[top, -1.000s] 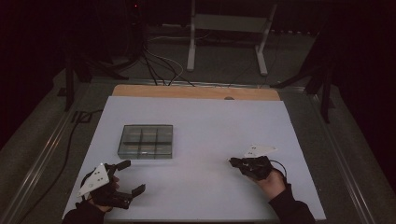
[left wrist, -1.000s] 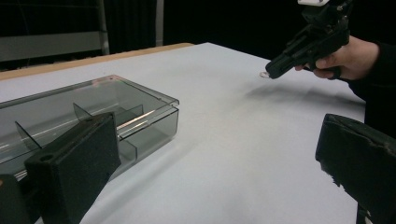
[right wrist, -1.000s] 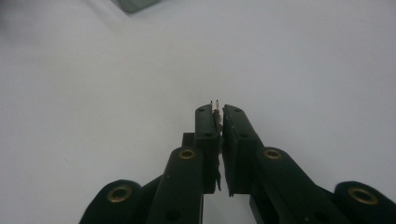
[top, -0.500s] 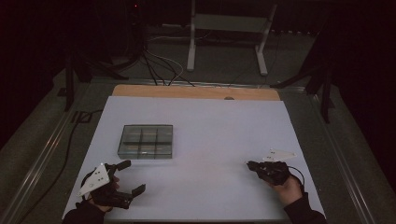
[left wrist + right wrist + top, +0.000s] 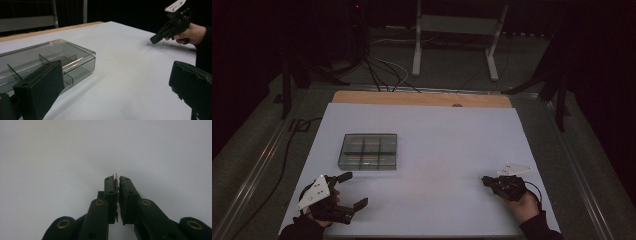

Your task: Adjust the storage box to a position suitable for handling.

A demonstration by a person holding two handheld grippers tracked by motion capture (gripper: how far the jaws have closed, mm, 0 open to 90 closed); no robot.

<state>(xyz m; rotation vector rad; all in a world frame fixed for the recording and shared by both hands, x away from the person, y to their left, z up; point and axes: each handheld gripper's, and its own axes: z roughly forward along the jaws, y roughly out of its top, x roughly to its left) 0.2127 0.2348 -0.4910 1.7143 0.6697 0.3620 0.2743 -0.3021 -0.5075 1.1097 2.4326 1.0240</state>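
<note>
A clear plastic compartment box (image 5: 367, 151) lies closed on the white table, left of centre; its dividers and lid show close up in the left gripper view (image 5: 37, 60). My left gripper (image 5: 350, 190) rests near the front left corner, jaws wide open with nothing between them (image 5: 115, 82), just in front of the box. My right gripper (image 5: 485, 179) is held low over the table at the front right, pointing left. Its jaws (image 5: 117, 178) are shut on a tiny thin pale piece (image 5: 115, 175) that sticks out at the tips (image 5: 149, 42).
The white sheet (image 5: 452, 145) covers most of the table, with a wooden strip (image 5: 422, 98) along its far edge. A cable (image 5: 287, 150) runs down the left side of the table. Metal stand legs (image 5: 452, 45) stand on the floor beyond.
My right gripper has moved to the right and toward the near edge, sinking closer to the table, still shut. The left gripper and the box have stayed put.
</note>
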